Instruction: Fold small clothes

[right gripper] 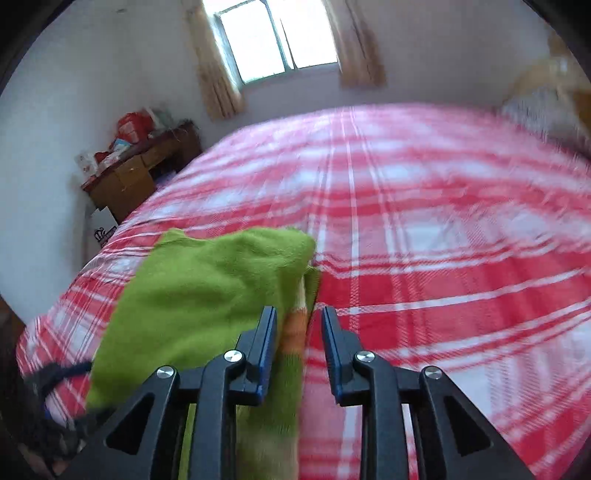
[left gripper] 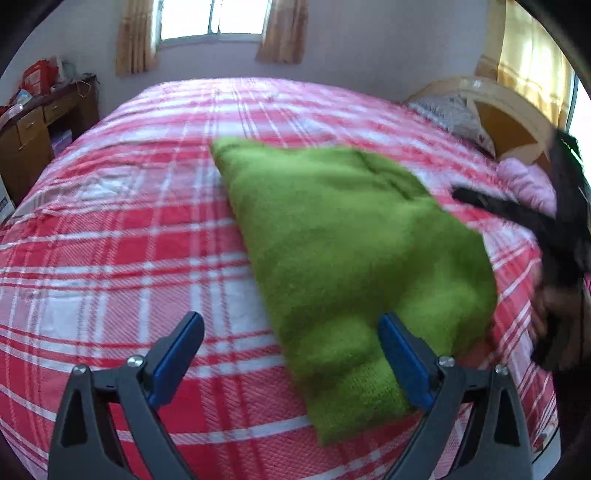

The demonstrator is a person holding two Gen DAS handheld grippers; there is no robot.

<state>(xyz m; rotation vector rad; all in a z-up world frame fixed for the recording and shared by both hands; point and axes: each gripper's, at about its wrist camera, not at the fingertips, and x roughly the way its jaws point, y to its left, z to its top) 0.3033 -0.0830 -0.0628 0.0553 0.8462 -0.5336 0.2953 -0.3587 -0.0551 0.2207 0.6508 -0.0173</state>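
Note:
A green knitted garment [left gripper: 343, 240] lies folded on the red and white plaid bed cover [left gripper: 122, 229]. My left gripper [left gripper: 291, 325] is wide open above the garment's near left edge, its right finger over the cloth. The right gripper shows at the right edge of the left wrist view [left gripper: 517, 210], blurred, beside the garment's right side. In the right wrist view the garment [right gripper: 207, 295] lies at the lower left, with an orange and pale striped edge. My right gripper [right gripper: 298, 314] is open a little over that edge and holds nothing. The left gripper [right gripper: 59, 384] is dimly seen at the far left.
A wooden desk [left gripper: 33, 125] with clutter stands left of the bed. A pink garment [left gripper: 528, 184] and a pillow [left gripper: 450, 114] lie by the headboard [left gripper: 513, 122] at the right. A window with curtains [left gripper: 210, 22] is in the far wall.

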